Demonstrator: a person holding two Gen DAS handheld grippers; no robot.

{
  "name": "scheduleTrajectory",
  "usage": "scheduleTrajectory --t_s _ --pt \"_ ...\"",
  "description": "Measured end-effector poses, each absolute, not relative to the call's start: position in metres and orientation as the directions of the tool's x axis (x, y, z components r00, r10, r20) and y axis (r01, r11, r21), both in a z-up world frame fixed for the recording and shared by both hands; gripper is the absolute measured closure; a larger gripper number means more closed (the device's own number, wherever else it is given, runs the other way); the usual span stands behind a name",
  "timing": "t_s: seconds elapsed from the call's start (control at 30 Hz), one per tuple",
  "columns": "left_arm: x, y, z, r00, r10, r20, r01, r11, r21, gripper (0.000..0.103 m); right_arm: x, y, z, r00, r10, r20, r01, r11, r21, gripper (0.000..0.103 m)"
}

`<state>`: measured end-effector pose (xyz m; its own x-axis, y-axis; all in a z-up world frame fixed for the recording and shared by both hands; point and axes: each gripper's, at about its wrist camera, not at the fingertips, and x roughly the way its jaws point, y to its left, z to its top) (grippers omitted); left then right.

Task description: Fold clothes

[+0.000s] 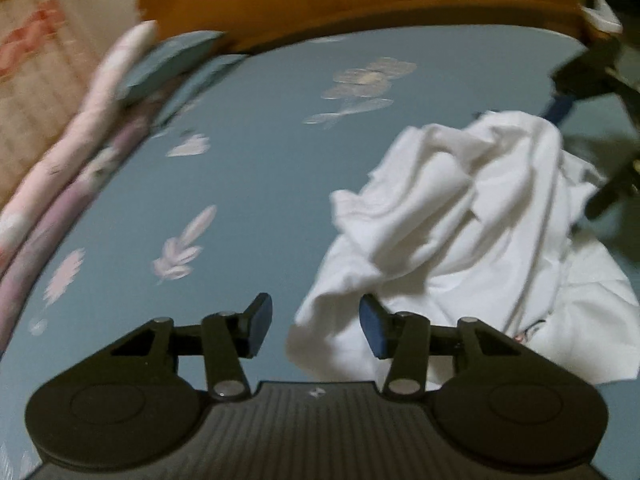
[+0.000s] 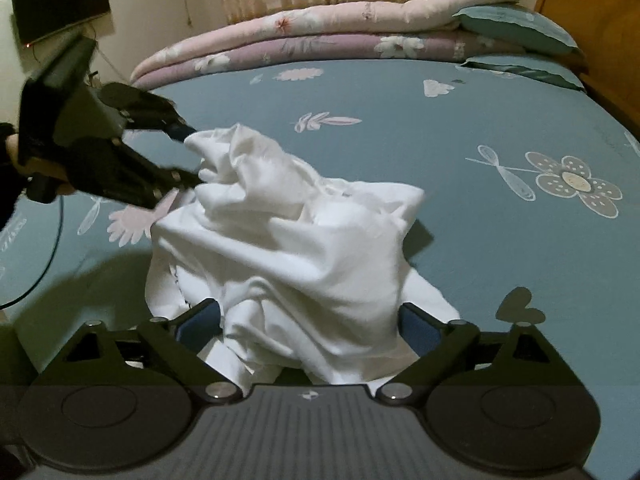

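**Both tongs closing in on a crumpled white garment on the bed**

The right tongs are standing spread wide, their blue pads sitting on either side of the near bulk of the crumpled white cotton garment. The cloth is bulging up between the jaws and brushing them, but it is not looking squeezed. They are probably being held this wide because the bundle here is thick and a bite has to go round several layers.

The left tongs are standing about half spread and pointing steeply down. In their own view a loose edge of the garment is lying in the gap between the pads, unpinched. From the right wrist view they are reaching at the far, raised peak of the cloth, one finger above it and one below. This is likely a search for a corner or hem, so the piece can be pulled out flat.

The garment is lying in a heap between the two tongs, rumpled into soft ridges, with no sleeve, collar or hem clearly readable. Folding is not yet beginning.

Under it is spreading the teal bedsheet printed with pale flowers and leaves. Beyond the tongs, folded pink and lilac floral quilts are lying stacked along the far edge, well apart from the work.
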<state>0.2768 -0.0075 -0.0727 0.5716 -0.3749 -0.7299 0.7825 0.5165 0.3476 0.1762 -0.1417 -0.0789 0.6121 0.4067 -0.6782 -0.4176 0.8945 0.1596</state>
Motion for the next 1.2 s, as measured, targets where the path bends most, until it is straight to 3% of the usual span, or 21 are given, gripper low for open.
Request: scheduleTrajectory --t_s 0.07,0.17,0.2,0.4,0.6,0.9,1.13,1.2 --pt "0.279 -0.006 -0.074 0.547 -0.388 -0.742 0.791 0.531 0.305 0.057 0.176 -0.141 -0.077 0.615 0.402 -0.678 -0.414 0.897 0.156 0.008" --pt "0.282 -0.004 -0.076 0.509 -0.408 -0.758 0.794 0.562 0.231 0.092 0.178 -0.137 -0.076 0.618 0.394 -0.68 -0.416 0.898 0.143 0.008" --pt "0.279 -0.001 -0.075 0.523 -0.412 -0.746 0.782 0.579 0.228 0.096 0.176 -0.136 -0.076 0.622 0.391 -0.679 -0.417 0.899 0.135 0.008" --pt "0.25 0.041 -0.048 0.662 -0.375 -0.649 0.625 0.754 0.202 0.102 0.171 -0.138 -0.065 0.651 0.389 -0.652 -0.411 0.902 0.128 0.01" --pt "0.216 0.095 -0.034 0.695 -0.303 -0.652 0.505 0.851 0.143 0.102 0.163 -0.138 -0.05 0.679 0.39 -0.621 -0.42 0.901 0.107 0.014" --pt "0.158 0.114 -0.069 0.568 -0.291 -0.77 0.504 0.863 0.046 0.1 0.16 -0.124 -0.039 0.671 0.421 -0.611 -0.457 0.883 0.107 0.024" --pt "0.132 0.106 -0.045 0.55 -0.343 -0.761 0.558 0.829 0.03 0.09 0.16 -0.107 -0.02 0.68 0.463 -0.569 -0.508 0.857 0.091 0.024" --pt "0.13 0.107 -0.03 0.573 -0.364 -0.734 0.556 0.831 0.022 0.077 0.165 -0.098 -0.018 0.672 0.478 -0.566 -0.53 0.844 0.082 0.025"
